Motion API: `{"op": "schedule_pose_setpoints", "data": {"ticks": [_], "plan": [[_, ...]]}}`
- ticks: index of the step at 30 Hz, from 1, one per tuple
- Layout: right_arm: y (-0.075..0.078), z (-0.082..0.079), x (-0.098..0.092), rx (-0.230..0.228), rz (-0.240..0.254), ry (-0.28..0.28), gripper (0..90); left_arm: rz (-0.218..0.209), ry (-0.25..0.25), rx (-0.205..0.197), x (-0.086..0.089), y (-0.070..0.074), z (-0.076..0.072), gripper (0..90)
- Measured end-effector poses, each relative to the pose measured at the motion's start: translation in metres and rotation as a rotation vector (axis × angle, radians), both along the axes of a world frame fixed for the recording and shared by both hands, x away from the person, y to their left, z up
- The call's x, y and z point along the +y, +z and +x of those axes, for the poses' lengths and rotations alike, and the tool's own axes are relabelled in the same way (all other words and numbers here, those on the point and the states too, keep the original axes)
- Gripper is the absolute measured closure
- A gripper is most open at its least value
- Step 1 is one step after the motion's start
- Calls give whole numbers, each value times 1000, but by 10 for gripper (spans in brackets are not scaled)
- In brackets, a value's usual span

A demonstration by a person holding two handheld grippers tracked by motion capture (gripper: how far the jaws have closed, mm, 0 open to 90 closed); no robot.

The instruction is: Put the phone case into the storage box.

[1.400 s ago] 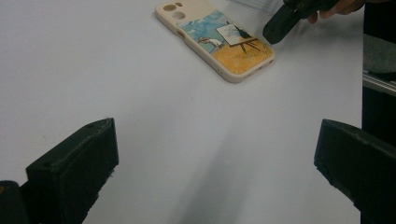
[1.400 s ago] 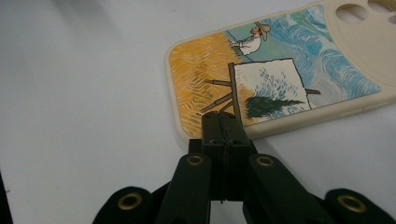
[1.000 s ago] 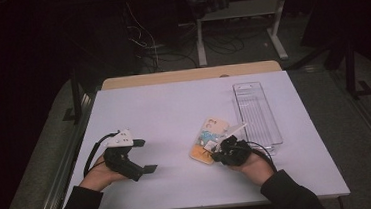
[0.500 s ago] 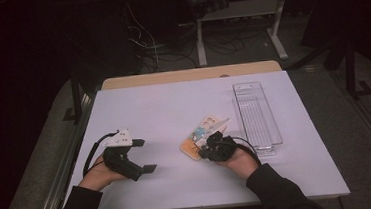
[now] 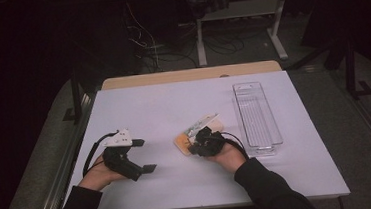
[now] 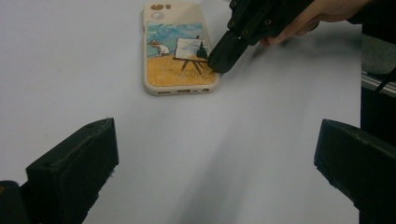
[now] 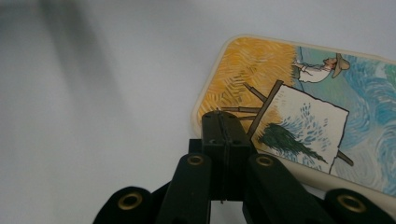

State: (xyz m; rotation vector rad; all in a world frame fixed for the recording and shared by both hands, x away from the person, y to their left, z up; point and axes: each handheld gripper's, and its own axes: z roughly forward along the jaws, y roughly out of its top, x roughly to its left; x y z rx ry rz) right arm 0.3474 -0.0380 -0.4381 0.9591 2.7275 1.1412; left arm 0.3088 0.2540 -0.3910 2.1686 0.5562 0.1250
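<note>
The left tongs (image 5: 145, 155) rest on the white table (image 5: 148, 107) with jaws spread wide and nothing between them. Right of them, a cream-edged phone case printed with a painter at an easel in a yellow field (image 6: 180, 46) lies flat, picture side up. Its long axis runs diagonally in the high view, the port-hole end toward the person and the camera-cutout end away to the right. The right tongs (image 7: 223, 122), jaws pressed together, press their tip on the case's near end and hide part of it. Farthest right stands a clear, long plastic tray (image 5: 257, 116).
</note>
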Motion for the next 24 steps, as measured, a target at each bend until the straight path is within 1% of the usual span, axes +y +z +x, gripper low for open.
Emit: {"op": "schedule_pose_setpoints", "data": {"ticks": [1, 3, 4, 5, 6, 7, 8, 9, 10, 12, 13, 15, 16, 17, 20, 22, 24], "plan": [[0, 1, 1, -4, 1, 1, 891, 1, -1, 0, 0, 0, 0, 0], [0, 1, 1, 2, 6, 7, 890, 1, -1, 0, 0, 0, 0, 0], [-1, 1, 0, -6, 5, 21, 890, 0, -2, 0, 0, 0, 0, 0], [0, -1, -1, -4, 4, 25, 884, -2, 0, 2, 1, 0, 0, 0], [1, -3, -4, 5, 13, 39, 843, -2, -1, 2, 1, 0, 0, 0], [1, -3, -4, 5, 13, 39, 843, -3, 1, 2, 1, 0, 0, 0], [3, -5, -6, 16, 22, 38, 830, -4, 1, 3, 1, 0, 0, 0], [4, -6, -9, 5, 19, 46, 815, -4, 2, 3, 1, 0, 0, 0], [5, -8, -12, 5, 23, 51, 792, -7, 5, 3, 0, -1, 0, 0], [10, -14, -24, 14, 48, 59, 737, -3, 4, 1, 0, -1, 0, 0], [10, -14, -24, 14, 48, 59, 737, -6, 6, 4, -1, -1, 0, 0], [12, -20, -35, 1, 59, 56, 677, 1, -1, -2, -2, -1, 1, 0], [12, -20, -35, 1, 59, 56, 677, 4, -2, 0, -2, -2, 0, 0], [13, -22, -38, 4, 69, 56, 650, -1, 3, 7, -3, -2, 0, 0], [14, -29, -47, -14, 80, 57, 576, -2, 4, 7, -3, -3, 0, 0], [15, -34, -53, -14, 100, 57, 496, 10, -3, 2, -3, -3, 1, 0], [15, -38, -56, -24, 100, 61, 410, 14, -5, -2, -3, -3, 1, 0]]}}
